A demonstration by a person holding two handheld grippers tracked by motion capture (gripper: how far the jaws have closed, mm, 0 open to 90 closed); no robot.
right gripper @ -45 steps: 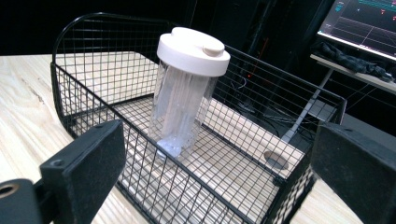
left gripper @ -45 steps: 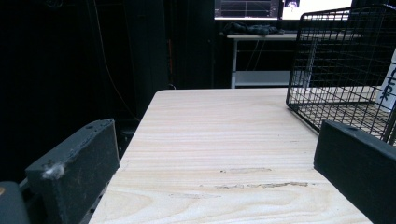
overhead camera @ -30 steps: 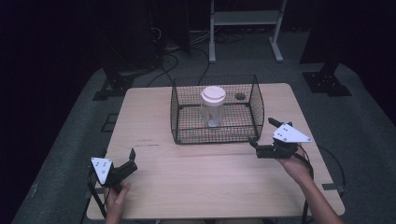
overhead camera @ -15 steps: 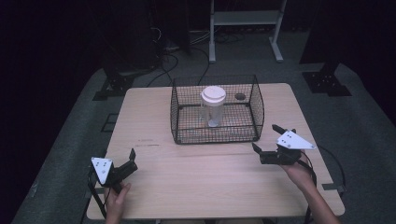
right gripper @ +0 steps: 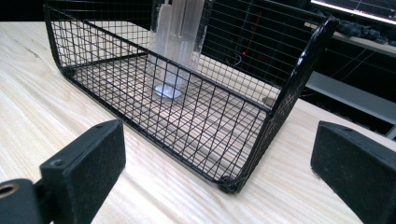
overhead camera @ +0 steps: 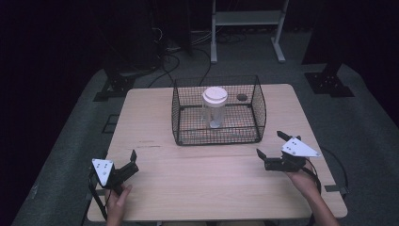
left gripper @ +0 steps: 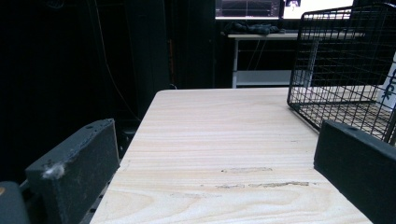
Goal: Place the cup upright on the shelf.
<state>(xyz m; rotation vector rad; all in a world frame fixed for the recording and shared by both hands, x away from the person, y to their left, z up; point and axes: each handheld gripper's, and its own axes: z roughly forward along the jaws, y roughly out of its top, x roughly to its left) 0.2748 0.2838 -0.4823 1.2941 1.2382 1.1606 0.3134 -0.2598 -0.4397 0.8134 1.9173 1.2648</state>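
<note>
A black wire basket stands at the middle back of the wooden table. Inside it a clear cup with a white lid stands upright. My left gripper rests at the table's front left corner, open and holding nothing. At the right my right gripper is open too, a short way off the basket's front right corner. In the right gripper view the gripper faces the basket, with the cup behind the mesh. The left gripper looks along bare wood, the basket to its right.
A small brown round object lies at the basket's back right. Beyond the table are a white metal stand, black stand bases and cables on a grey floor. Bare wood stretches between the two grippers.
My right gripper has drawn back from the basket's front right corner toward the near edge of the table. The left gripper, basket and cup have stayed put.
</note>
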